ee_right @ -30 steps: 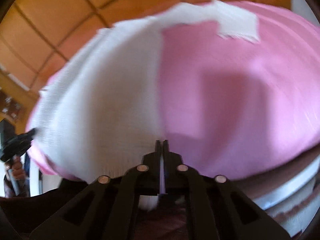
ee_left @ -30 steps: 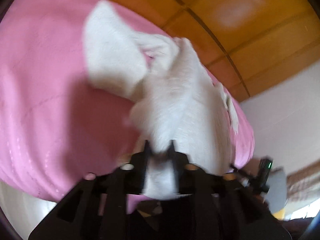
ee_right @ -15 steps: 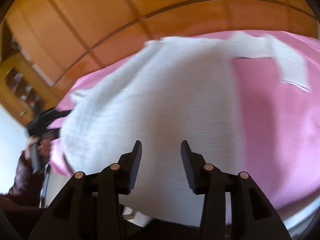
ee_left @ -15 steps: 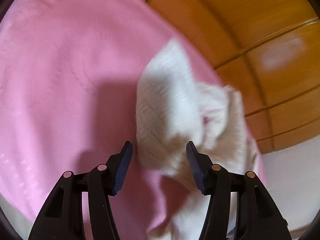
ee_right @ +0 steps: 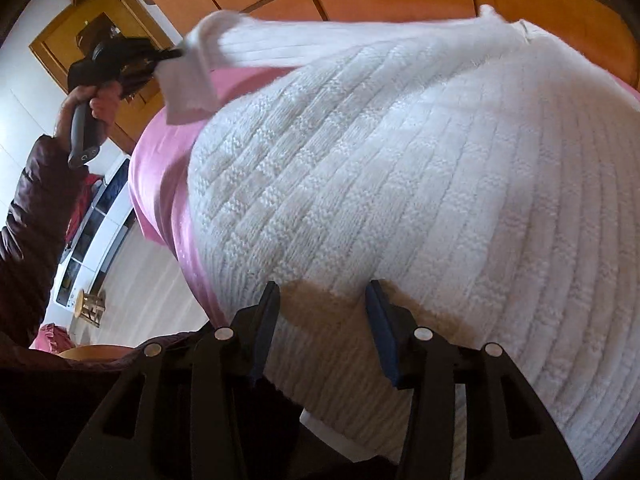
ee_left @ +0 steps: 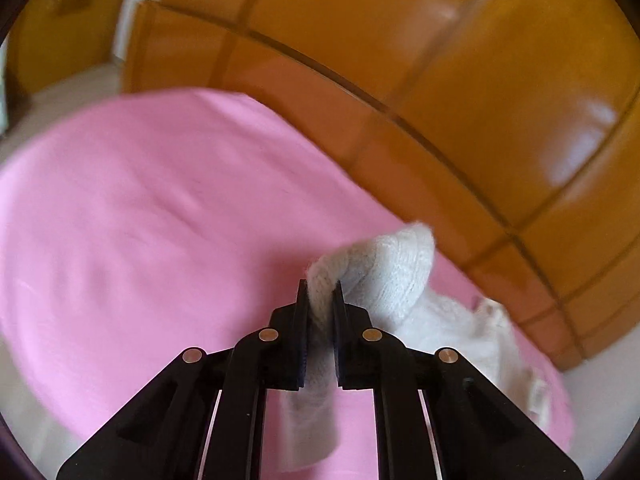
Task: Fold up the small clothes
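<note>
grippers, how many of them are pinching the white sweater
1. The left gripper has just closed on a sleeve of the white sweater, lifted over the pink sheet. The right gripper hangs open above the sweater's body, pinching nothing.

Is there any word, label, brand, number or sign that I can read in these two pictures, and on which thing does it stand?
None can be read.
White knitted sweater: only knit pattern, no label showing.
Pink sheet: plain.
Wooden panels: plain.
Shelf items: too small and blurred to read.

No text, label, brand, number or sign is readable in either view.
</note>
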Demonstrator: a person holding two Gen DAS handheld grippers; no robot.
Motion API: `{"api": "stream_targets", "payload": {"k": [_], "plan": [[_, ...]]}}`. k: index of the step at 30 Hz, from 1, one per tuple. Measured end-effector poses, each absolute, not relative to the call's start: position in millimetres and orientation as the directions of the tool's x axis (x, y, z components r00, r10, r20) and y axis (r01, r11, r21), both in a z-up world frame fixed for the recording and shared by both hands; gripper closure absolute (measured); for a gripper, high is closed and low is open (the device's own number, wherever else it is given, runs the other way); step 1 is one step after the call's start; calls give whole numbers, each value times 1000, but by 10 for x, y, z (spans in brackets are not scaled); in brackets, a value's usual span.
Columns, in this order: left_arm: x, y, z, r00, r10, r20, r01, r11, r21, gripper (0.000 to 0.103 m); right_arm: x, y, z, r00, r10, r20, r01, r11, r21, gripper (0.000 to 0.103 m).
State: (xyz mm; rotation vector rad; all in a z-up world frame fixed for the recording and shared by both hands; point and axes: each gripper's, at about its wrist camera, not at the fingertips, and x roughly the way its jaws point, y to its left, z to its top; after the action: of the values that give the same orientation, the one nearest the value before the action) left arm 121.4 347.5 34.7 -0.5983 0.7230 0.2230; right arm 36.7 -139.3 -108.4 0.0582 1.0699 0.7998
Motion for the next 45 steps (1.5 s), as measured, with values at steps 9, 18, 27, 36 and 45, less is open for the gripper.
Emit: {"api": "stream_targets", "payload": {"k": [9,18,27,36,45], "plan": [[631,3901,-225,664,28,-747,-558,683,-471,44,488,-1443,-1086,197,622,-758,-536,715,448,56],[332,2439,-503,624,141,-769,-308,949,-75,33,514,-1380,-1099,194,625,-756,-546,709,446,45],[535,2865,-331,616,204,-761,-413,906,-91,94,452,-1314,-1087,216,613,-760,-531,727,436,45],[607,4224,605,657,328,-679,-654,696,-296,90,482,-1255,-1081,217,606,-765,-525,733,432,43],[253,3332,378,815,-189,-547,-194,801,-566,40,463,-1285,-1070,223,616,-755,-519,731,443,41]]}}
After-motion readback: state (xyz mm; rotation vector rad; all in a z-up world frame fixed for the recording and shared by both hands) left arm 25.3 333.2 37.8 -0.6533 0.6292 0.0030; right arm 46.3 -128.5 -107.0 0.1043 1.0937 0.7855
